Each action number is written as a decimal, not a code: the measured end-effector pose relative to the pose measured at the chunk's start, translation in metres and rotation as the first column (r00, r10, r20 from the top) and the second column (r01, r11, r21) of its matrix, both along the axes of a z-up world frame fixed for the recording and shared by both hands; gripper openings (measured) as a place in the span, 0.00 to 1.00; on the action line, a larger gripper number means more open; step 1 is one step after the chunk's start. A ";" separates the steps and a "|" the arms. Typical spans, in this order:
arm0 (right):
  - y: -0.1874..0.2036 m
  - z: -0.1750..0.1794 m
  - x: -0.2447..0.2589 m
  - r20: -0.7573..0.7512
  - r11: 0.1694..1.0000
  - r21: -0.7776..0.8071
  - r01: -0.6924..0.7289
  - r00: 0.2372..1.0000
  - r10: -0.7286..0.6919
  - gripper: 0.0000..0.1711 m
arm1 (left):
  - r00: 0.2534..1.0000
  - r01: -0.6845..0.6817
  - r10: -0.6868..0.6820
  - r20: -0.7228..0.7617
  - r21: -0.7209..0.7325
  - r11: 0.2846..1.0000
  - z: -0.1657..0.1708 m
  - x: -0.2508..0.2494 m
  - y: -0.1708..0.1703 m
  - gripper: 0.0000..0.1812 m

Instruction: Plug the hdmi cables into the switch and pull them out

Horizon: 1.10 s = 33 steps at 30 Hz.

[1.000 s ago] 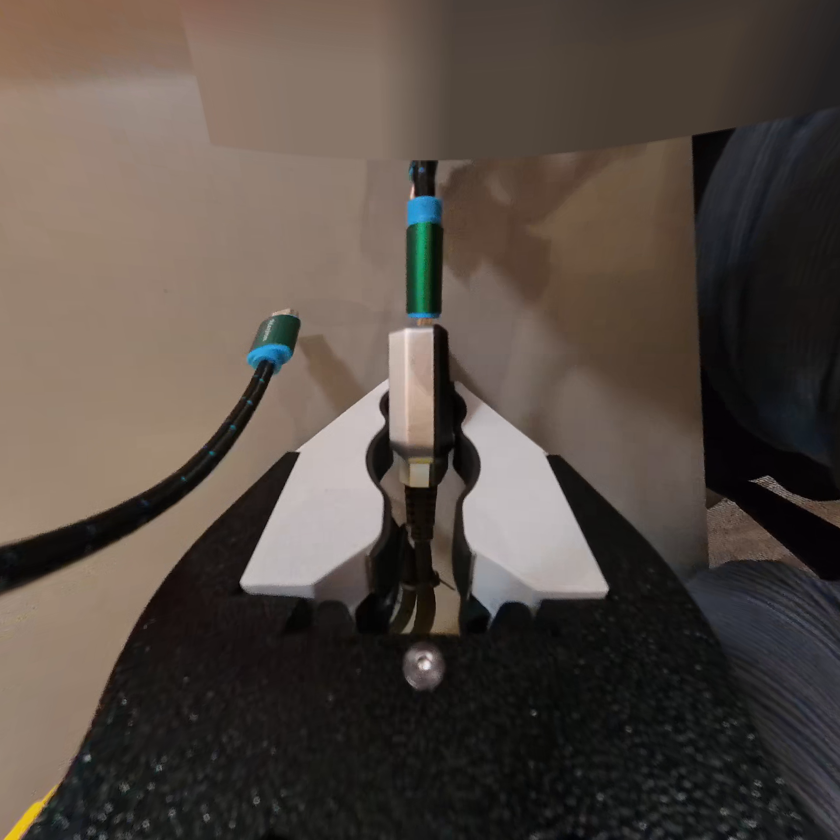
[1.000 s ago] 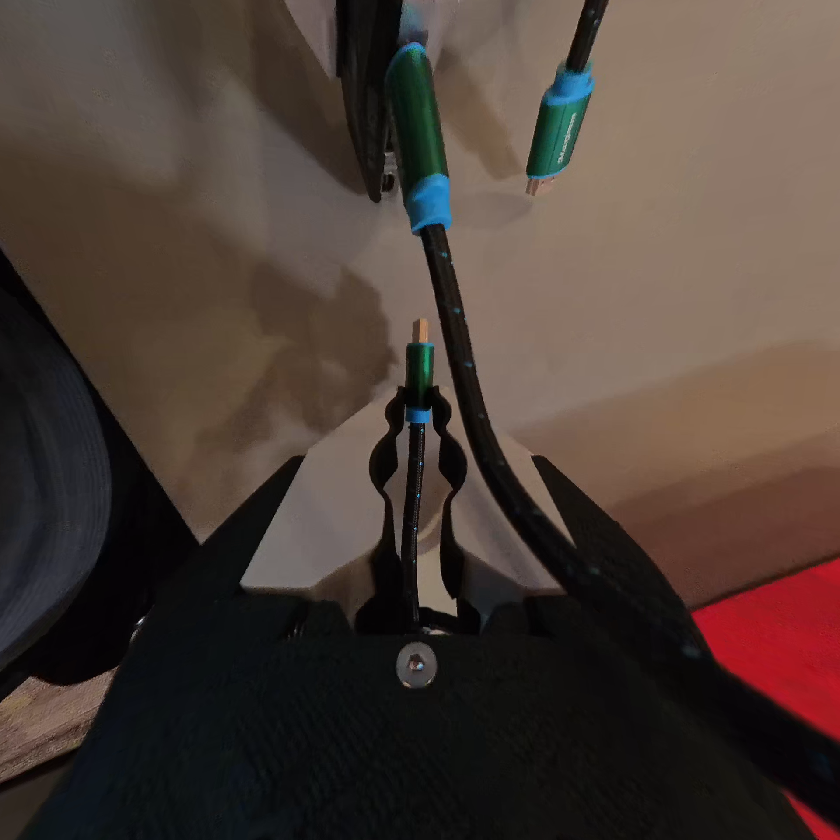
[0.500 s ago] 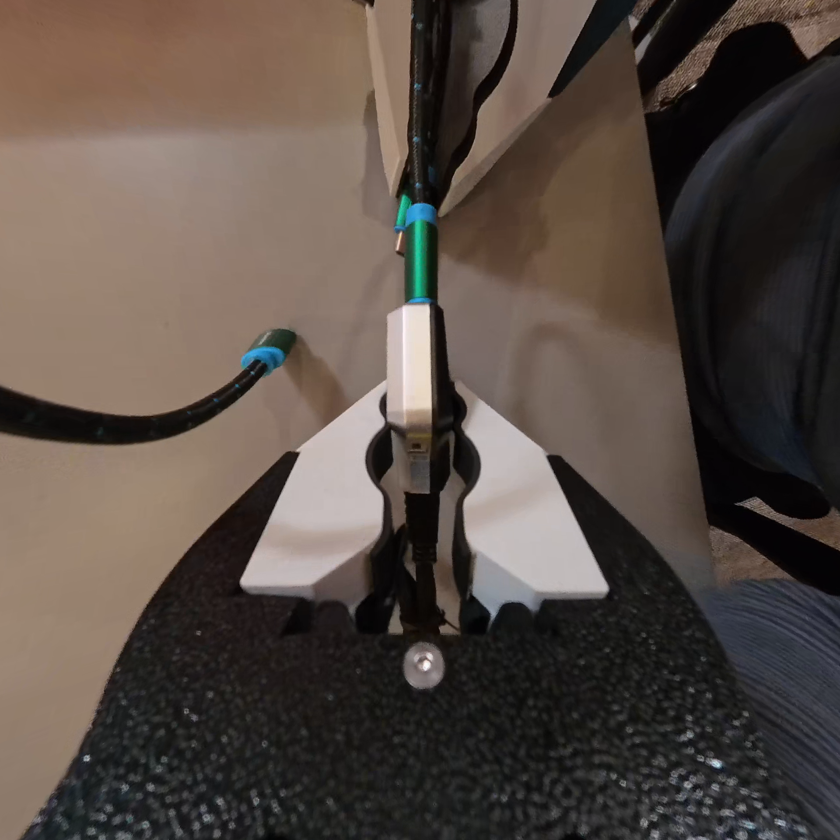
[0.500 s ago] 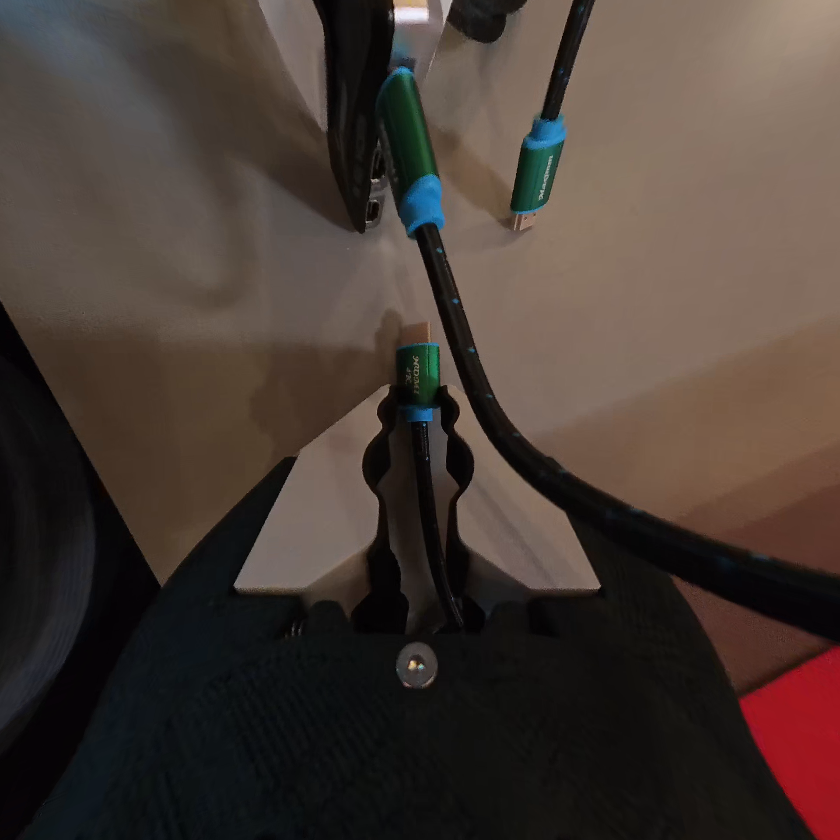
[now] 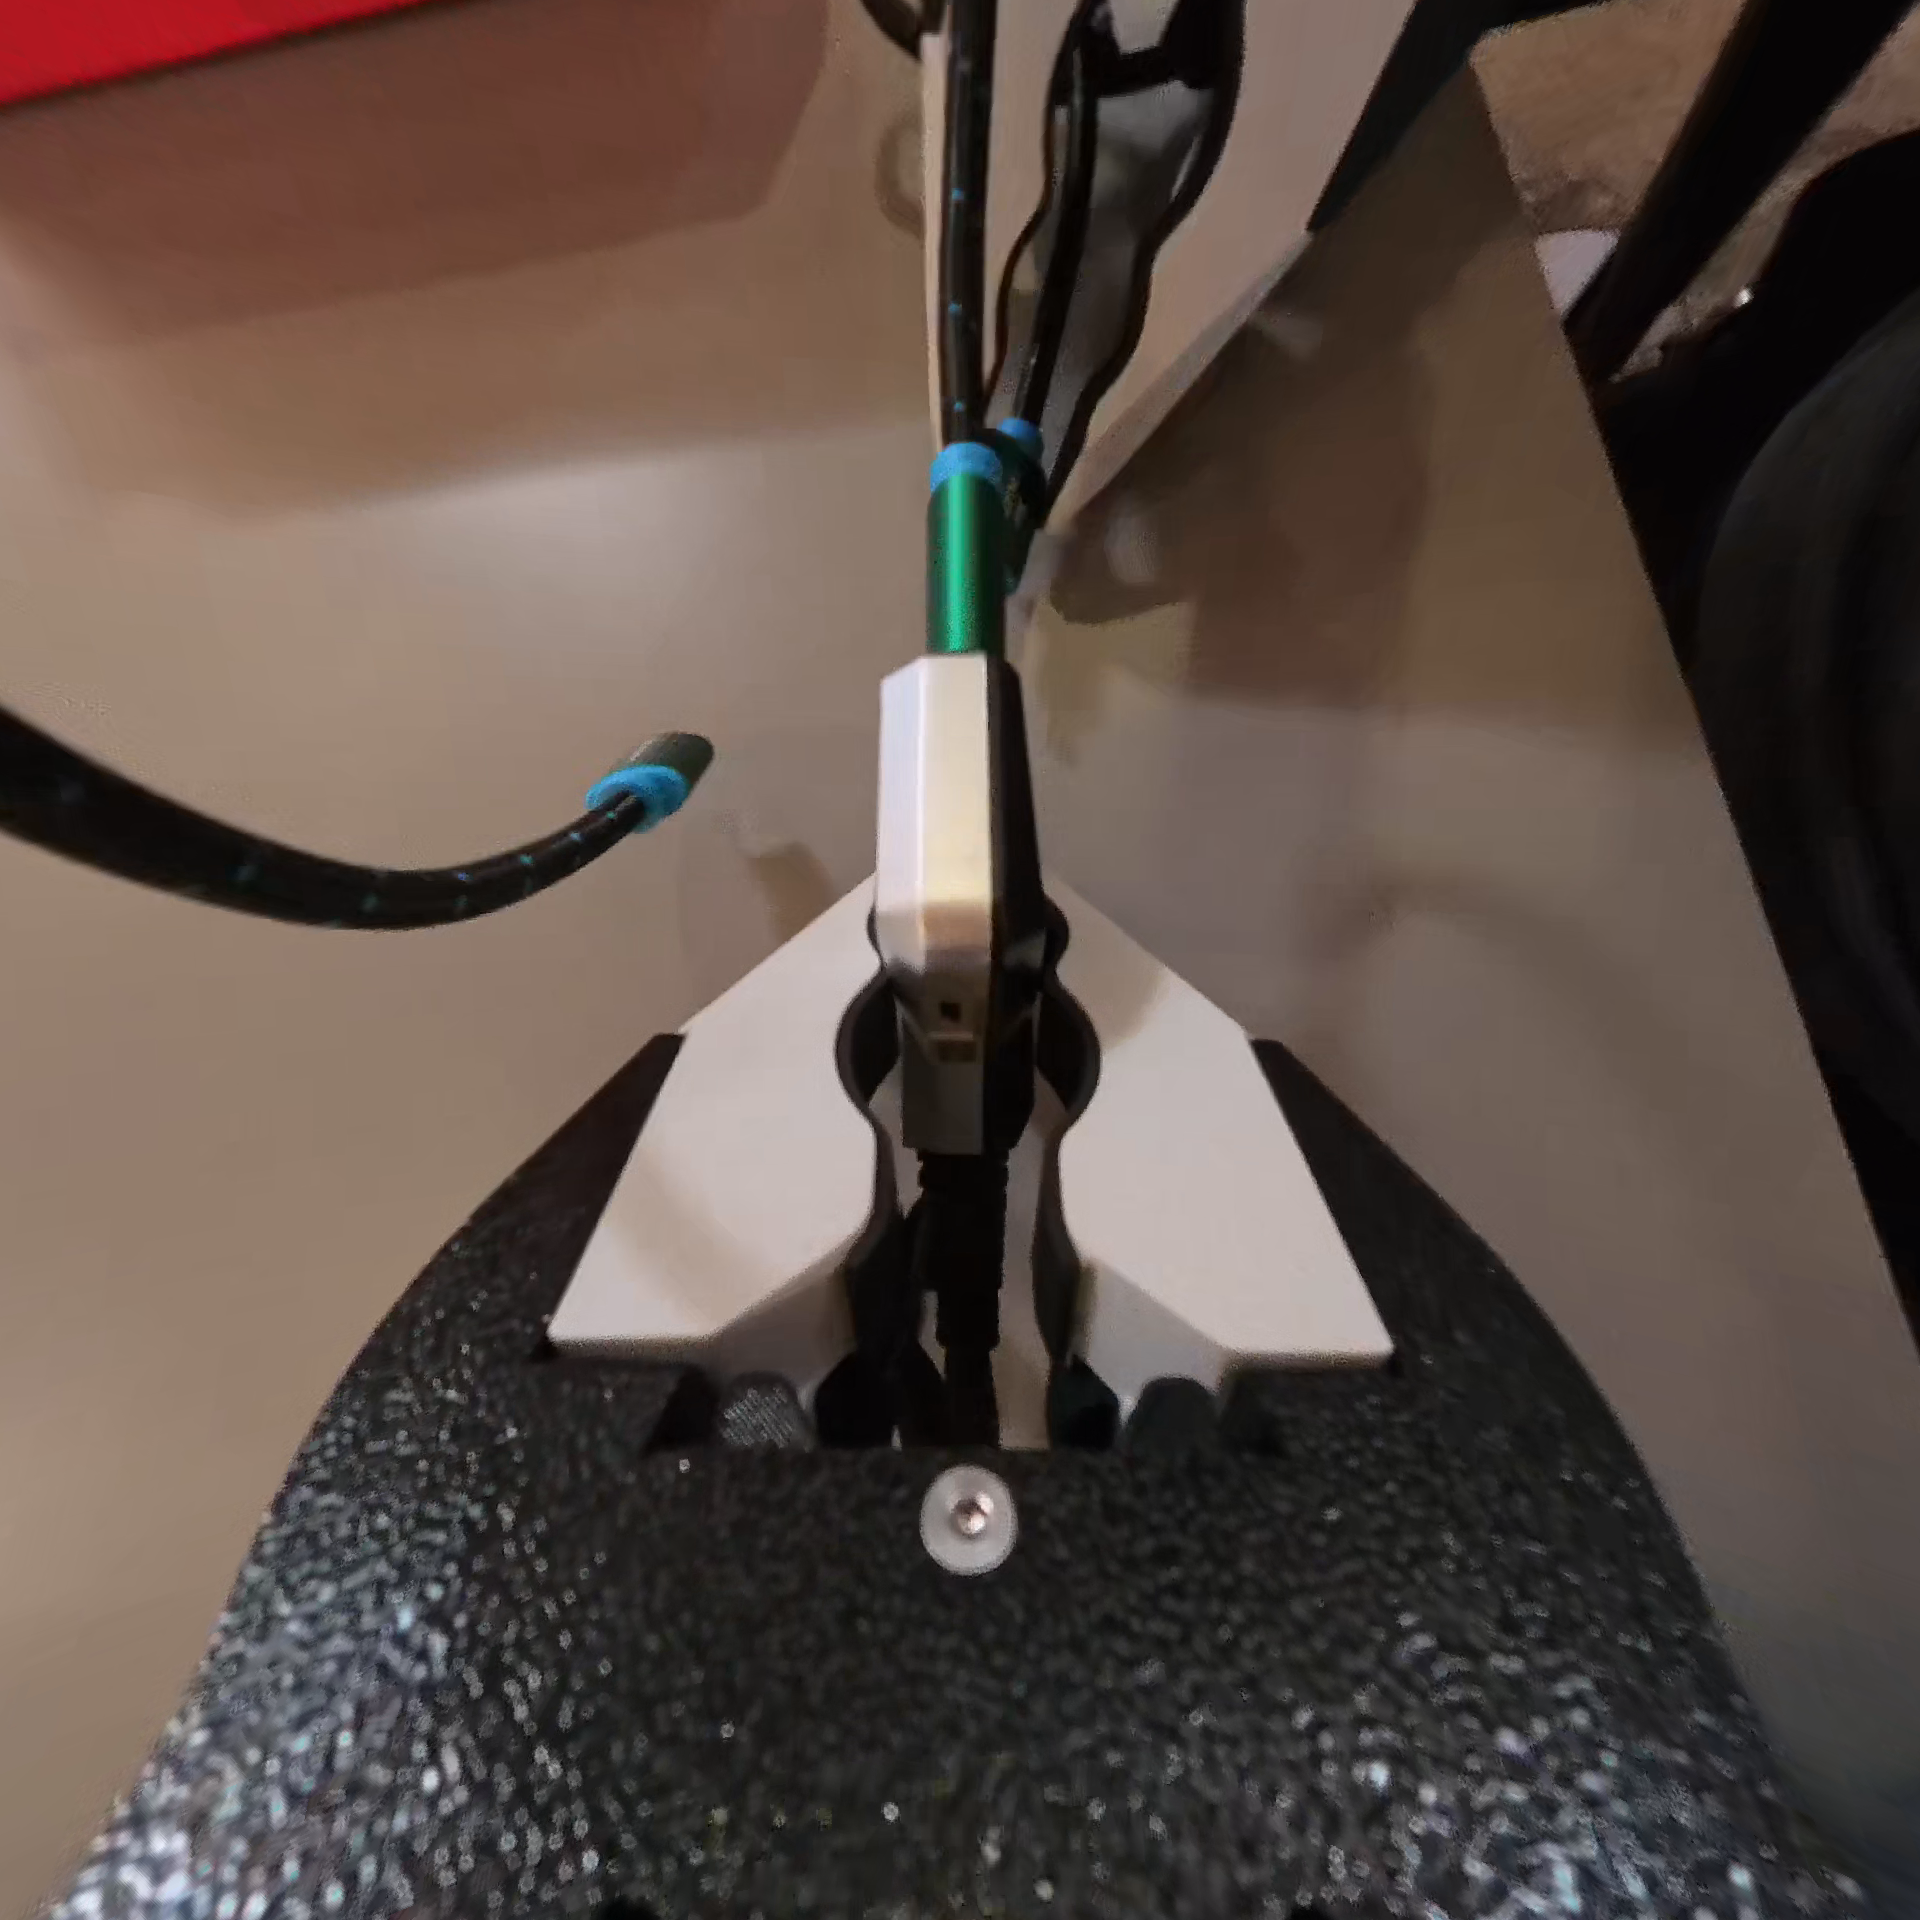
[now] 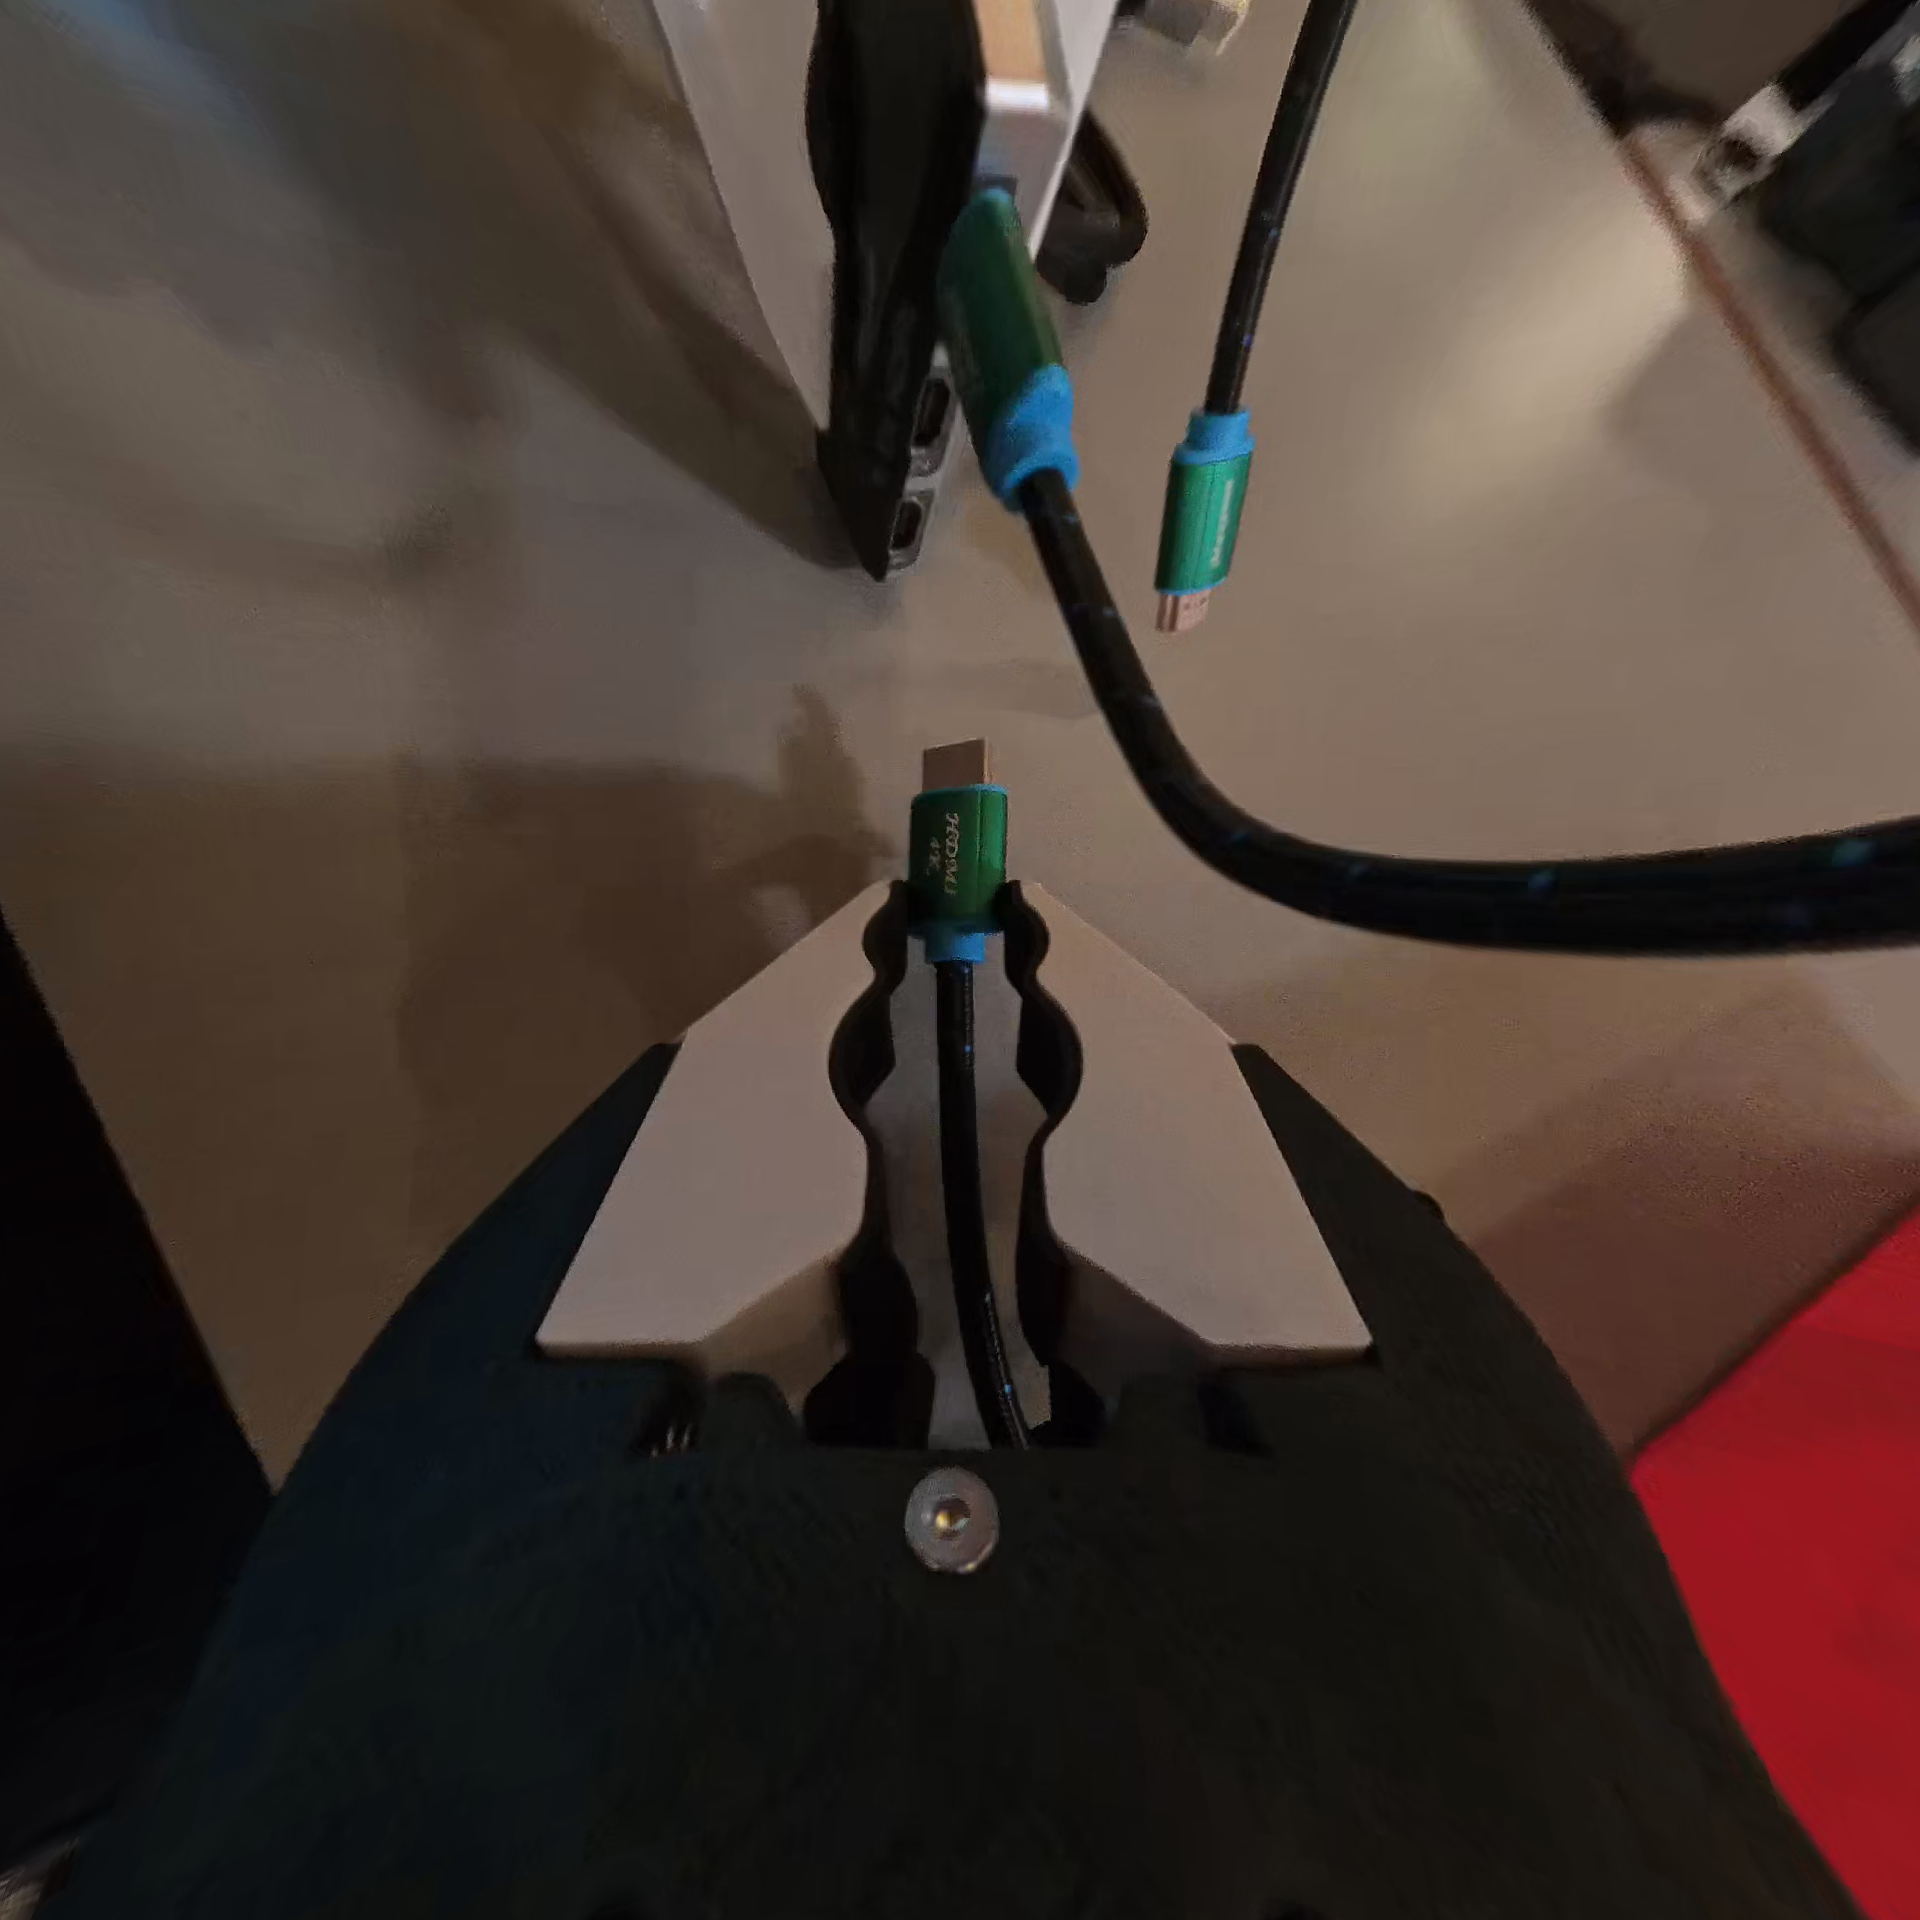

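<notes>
The right gripper (image 6: 956,914) clamps a green metal HDMI plug (image 6: 958,857), gold tip toward twelve o'clock. The left gripper (image 5: 961,935) clamps the slim silver-and-black switch (image 5: 935,800), one green plug (image 5: 964,561) seated. Square the tip with a free port (image 6: 906,520) at eleven o'clock before pushing.

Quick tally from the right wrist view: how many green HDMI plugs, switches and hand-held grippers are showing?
Green HDMI plugs: 3 (plugged-in plug, loose plug, gripped plug)
HDMI switch: 1
Hand-held grippers: 2 (right, left)
Total: 6

Dim warm light, soft shadows, blurred edges.
</notes>
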State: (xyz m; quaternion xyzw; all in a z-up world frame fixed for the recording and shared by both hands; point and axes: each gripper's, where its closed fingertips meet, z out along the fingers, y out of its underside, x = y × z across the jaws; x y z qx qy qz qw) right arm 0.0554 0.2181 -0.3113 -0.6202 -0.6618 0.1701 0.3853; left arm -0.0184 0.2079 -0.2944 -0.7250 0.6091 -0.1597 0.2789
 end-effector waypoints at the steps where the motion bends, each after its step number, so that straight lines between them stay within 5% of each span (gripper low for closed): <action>1: 0.002 0.005 0.000 0.002 0.998 0.059 -0.002 1.000 0.002 0.10 | 0.999 -0.016 0.015 0.028 0.008 1.000 0.002 0.001 0.000 0.10; 5: 0.009 0.013 0.002 0.094 0.953 0.301 -0.048 0.995 0.020 0.10 | 0.991 -0.080 0.084 0.107 -0.040 0.996 0.003 0.004 0.000 0.10; 9: 0.005 -0.005 0.001 0.179 0.955 0.275 -0.110 0.982 0.062 0.10 | 0.984 -0.119 0.124 0.125 -0.052 0.992 0.000 0.003 0.003 0.10; 16: 0.006 -0.012 0.002 0.115 0.984 -0.179 0.007 0.993 0.013 0.11 | 0.979 -0.128 0.137 0.154 -0.067 0.990 0.000 0.005 0.003 0.10; 21: 0.009 -0.008 -0.001 0.052 0.828 -0.554 0.086 0.996 -0.069 0.16 | 0.976 -0.128 0.138 0.169 -0.071 0.989 0.000 0.005 0.002 0.10; 24: 0.009 -0.007 0.000 0.055 0.757 -0.646 0.093 0.996 -0.075 0.15 | 0.974 -0.129 0.141 0.179 -0.077 0.989 0.000 0.005 0.002 0.10; 29: -0.002 -0.009 -0.002 0.071 0.808 -0.588 0.045 0.997 -0.004 0.07 | 0.967 -0.130 0.145 0.207 -0.086 0.988 0.001 0.005 0.001 0.11; 33: 0.003 0.003 -0.010 0.041 0.967 -0.255 -0.017 0.999 0.029 0.06 | 0.967 -0.111 0.117 0.227 -0.041 0.993 0.002 0.006 0.001 0.11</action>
